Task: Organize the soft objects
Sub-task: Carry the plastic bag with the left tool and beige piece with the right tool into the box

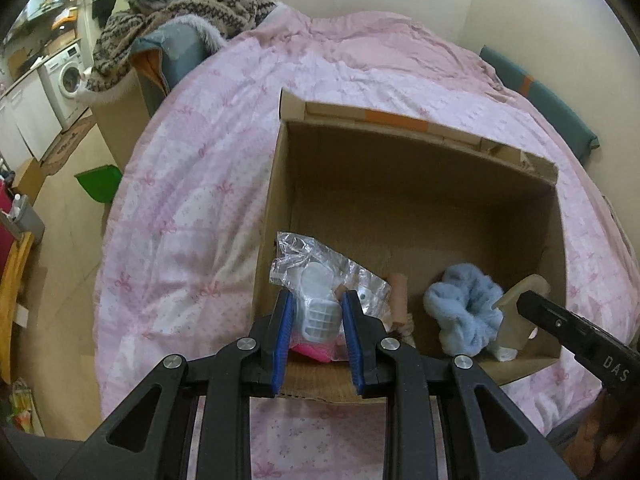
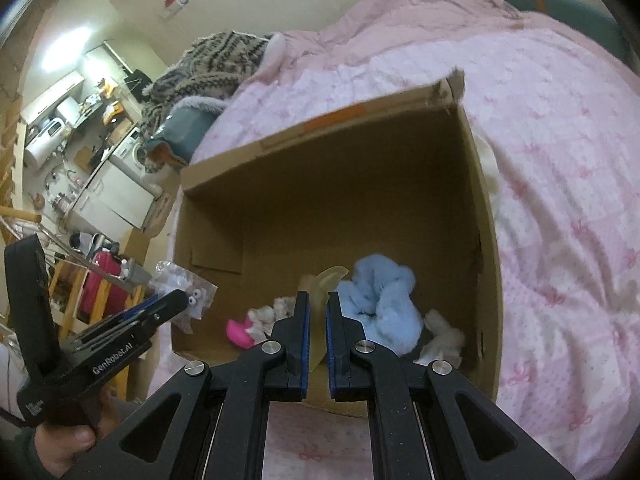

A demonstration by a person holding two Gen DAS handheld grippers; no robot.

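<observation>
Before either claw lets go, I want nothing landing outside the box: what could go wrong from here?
1. The left claw pinches a crinkly clear plastic bag right above the cardboard box's near wall; released here, it might catch the edge and spill onto the pink bedspread.
2. The right claw holds a thin, pale translucent piece over the blue fluffy item, which it could snag.

pink bow-print quilt, light-blue plush.
</observation>
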